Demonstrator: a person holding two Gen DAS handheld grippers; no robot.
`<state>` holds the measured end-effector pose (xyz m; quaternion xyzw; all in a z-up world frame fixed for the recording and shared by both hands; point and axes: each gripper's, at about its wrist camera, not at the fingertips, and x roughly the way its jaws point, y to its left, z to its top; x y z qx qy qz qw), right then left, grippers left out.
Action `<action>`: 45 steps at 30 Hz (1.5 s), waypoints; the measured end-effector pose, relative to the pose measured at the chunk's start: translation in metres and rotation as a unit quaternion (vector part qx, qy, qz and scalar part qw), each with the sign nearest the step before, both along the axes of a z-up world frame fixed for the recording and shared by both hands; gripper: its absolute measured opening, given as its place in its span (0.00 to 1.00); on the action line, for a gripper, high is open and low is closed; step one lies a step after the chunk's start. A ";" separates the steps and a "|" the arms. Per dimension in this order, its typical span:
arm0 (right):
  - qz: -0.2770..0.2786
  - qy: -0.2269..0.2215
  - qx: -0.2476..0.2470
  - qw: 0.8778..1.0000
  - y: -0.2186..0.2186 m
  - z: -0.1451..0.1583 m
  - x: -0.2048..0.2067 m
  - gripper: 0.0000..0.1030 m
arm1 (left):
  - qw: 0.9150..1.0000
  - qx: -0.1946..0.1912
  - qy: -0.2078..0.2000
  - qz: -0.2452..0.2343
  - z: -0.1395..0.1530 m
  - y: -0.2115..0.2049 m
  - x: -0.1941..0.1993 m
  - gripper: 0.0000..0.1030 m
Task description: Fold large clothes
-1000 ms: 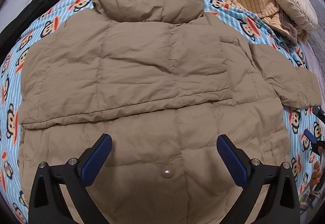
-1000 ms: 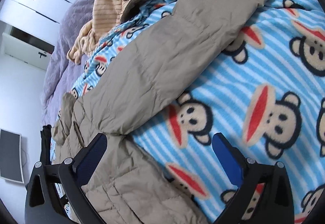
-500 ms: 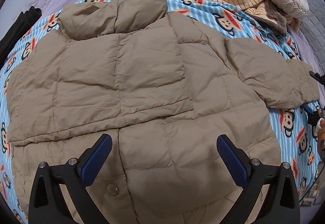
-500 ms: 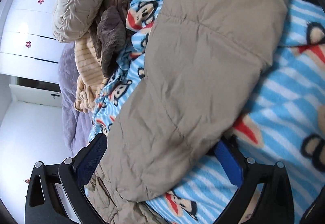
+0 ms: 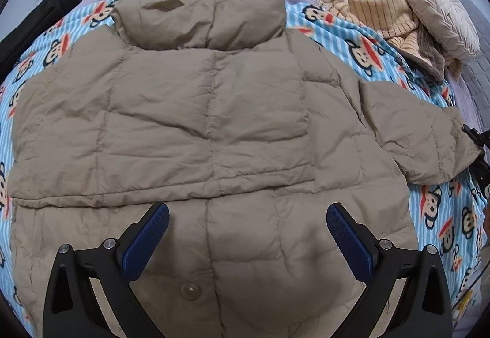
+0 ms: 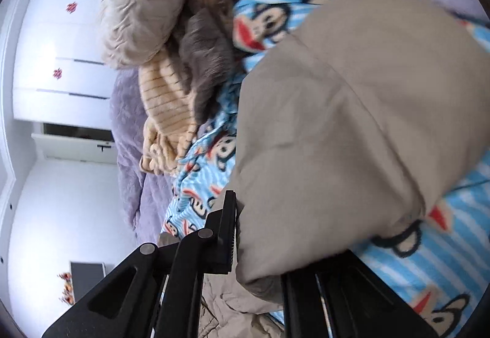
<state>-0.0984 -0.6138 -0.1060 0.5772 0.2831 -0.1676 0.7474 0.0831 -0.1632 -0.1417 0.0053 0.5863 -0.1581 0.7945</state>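
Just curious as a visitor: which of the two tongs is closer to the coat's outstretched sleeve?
Right. The right tongs are closed around the sleeve, gripping it. The left tongs hang open over the coat's lower body, away from that sleeve.

Jacket (image 5: 208,111) on blanket (image 5: 346,41), pillow (image 5: 438,1) behind-right
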 end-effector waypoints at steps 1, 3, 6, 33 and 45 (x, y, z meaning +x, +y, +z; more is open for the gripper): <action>0.016 -0.004 -0.017 1.000 0.009 0.011 0.010 0.09 | 1.000 0.001 -0.006 0.005 0.003 0.006 0.003 1.00; 0.057 -0.015 -0.052 0.997 0.034 0.033 0.037 0.09 | 1.000 0.005 -0.020 0.018 0.009 0.020 0.010 1.00; 0.123 -0.028 -0.102 0.987 0.083 0.057 0.080 0.09 | 0.999 0.013 -0.039 0.032 0.015 0.041 0.019 1.00; 0.337 0.113 -0.187 0.916 0.302 -0.022 0.123 0.58 | 0.994 -0.004 -0.074 0.081 -0.005 0.131 0.059 1.00; 0.233 0.063 -0.124 0.963 0.265 -0.005 0.163 0.12 | 0.991 -0.096 -0.058 0.079 0.006 0.163 0.079 1.00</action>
